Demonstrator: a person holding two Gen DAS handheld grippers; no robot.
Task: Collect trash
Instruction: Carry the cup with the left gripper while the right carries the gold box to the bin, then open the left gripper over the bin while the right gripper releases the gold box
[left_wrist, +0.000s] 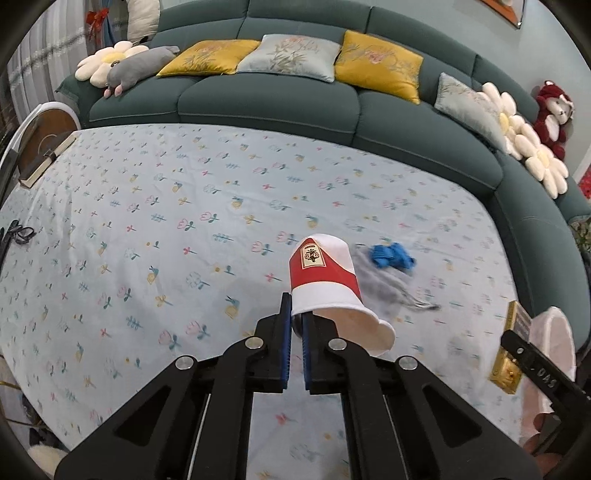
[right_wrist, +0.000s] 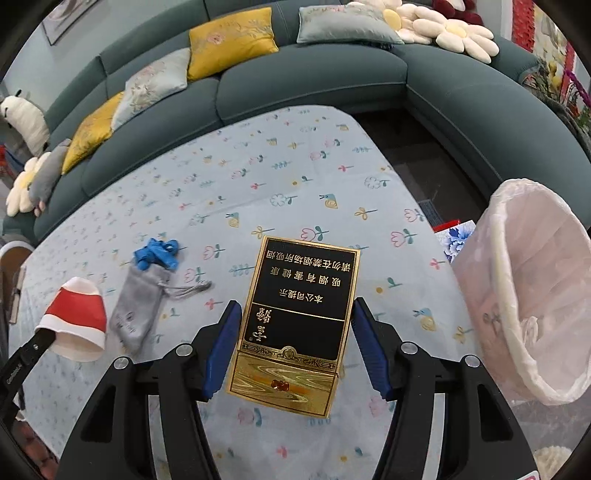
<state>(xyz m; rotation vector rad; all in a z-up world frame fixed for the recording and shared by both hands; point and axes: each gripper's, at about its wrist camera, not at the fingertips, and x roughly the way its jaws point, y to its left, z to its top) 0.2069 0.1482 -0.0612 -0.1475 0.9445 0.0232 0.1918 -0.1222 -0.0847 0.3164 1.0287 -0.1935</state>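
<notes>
A red-and-white paper cup (left_wrist: 325, 277) hangs tilted above the flowered tablecloth, mouth toward the camera. My left gripper (left_wrist: 295, 319) is shut on its rim, one pad inside and one outside. The right wrist view shows that cup (right_wrist: 75, 317) at the left. A black-and-gold cigarette box (right_wrist: 295, 325) is held flat above the cloth, and my right gripper (right_wrist: 295, 304) is shut on its two long sides. The box (left_wrist: 508, 350) also shows at the right edge of the left wrist view. On the cloth lie a grey drawstring pouch (right_wrist: 138, 314) and a crumpled blue glove (right_wrist: 157, 253).
A bin with a pink liner (right_wrist: 535, 295) stands off the table's right edge, beside a blue-and-white carton (right_wrist: 456, 240). The table (left_wrist: 147, 221) carries a book (left_wrist: 44, 162) and glasses (left_wrist: 18, 232) at its left end. A green sofa (left_wrist: 277, 99) with cushions runs behind and to the right.
</notes>
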